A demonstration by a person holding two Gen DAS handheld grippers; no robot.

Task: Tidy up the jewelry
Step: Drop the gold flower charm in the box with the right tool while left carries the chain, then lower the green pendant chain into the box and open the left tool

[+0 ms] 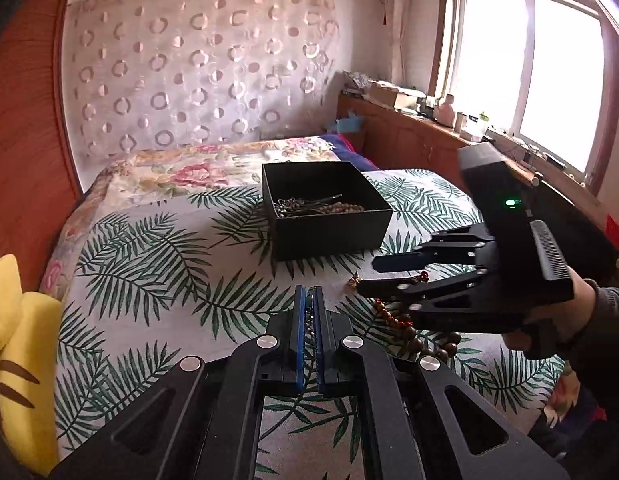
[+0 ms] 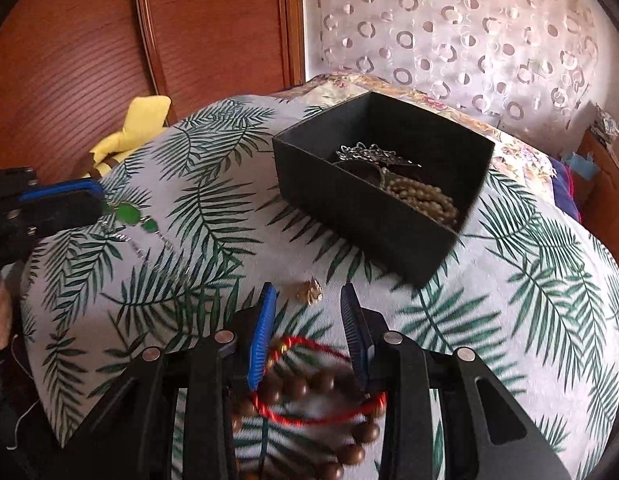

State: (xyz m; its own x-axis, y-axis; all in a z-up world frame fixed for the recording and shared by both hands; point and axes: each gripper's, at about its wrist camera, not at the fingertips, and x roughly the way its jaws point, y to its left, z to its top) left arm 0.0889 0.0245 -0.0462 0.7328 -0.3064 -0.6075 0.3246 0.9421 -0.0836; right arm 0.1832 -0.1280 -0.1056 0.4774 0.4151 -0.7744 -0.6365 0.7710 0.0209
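We were partway through: the one black box (image 2: 373, 196) on the bed (image 2: 509, 320) already held a silver chain (image 2: 369, 152) and a strand of pale beads (image 2: 425, 200). Our left gripper (image 1: 308, 312) had its fingers clamped together on a green-stone necklace (image 2: 129, 213), which dangled at nine o'clock in the right wrist view, not yet in the box. Our right gripper (image 2: 309, 308) hung with fingers apart, holding nothing, over three loose pieces: one small gold ornament (image 2: 309, 291) at twelve o'clock of the fingers, one red cord bracelet (image 2: 309, 400), and one brown wooden bead bracelet (image 2: 321, 384) at six o'clock. So two pieces were stored, four remained
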